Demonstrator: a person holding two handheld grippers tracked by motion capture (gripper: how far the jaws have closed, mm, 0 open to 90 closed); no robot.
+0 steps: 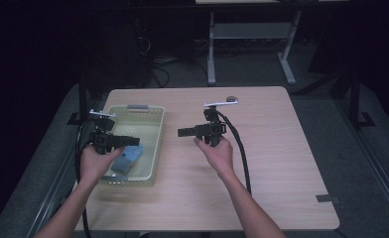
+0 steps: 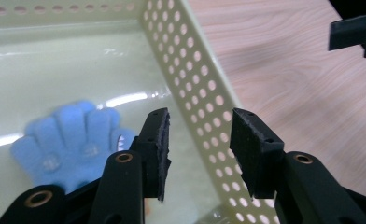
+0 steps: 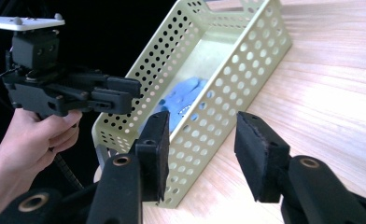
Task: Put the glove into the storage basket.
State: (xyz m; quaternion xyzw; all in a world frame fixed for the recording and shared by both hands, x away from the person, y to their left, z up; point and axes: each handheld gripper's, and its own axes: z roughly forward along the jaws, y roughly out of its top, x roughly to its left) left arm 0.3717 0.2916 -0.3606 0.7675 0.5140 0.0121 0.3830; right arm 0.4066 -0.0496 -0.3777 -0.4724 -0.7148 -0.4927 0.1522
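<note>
A pale perforated basket (image 1: 159, 144) stands on the left part of the wooden table (image 1: 277, 148). A blue glove (image 1: 129, 156) lies flat on its floor, fingers spread (image 2: 69, 135). My left gripper (image 1: 133, 141) hangs over the basket's near half, jaws pointing right, open and empty (image 2: 199, 126) just above the basket's right wall (image 2: 195, 79). My right gripper (image 1: 181, 132) is held over the table's middle, jaws pointing left toward the basket, open with nothing between them (image 3: 202, 130). In the right gripper view the glove (image 3: 183, 100) shows through the basket wall (image 3: 228, 79), with the left gripper (image 3: 132, 93) beyond.
A small dark object (image 1: 230, 97) sits at the table's far edge. A grey tape strip (image 1: 326, 199) marks the near right corner. The right gripper's black cable (image 1: 239, 148) trails across the table. White desk legs (image 1: 211, 49) stand on the floor behind.
</note>
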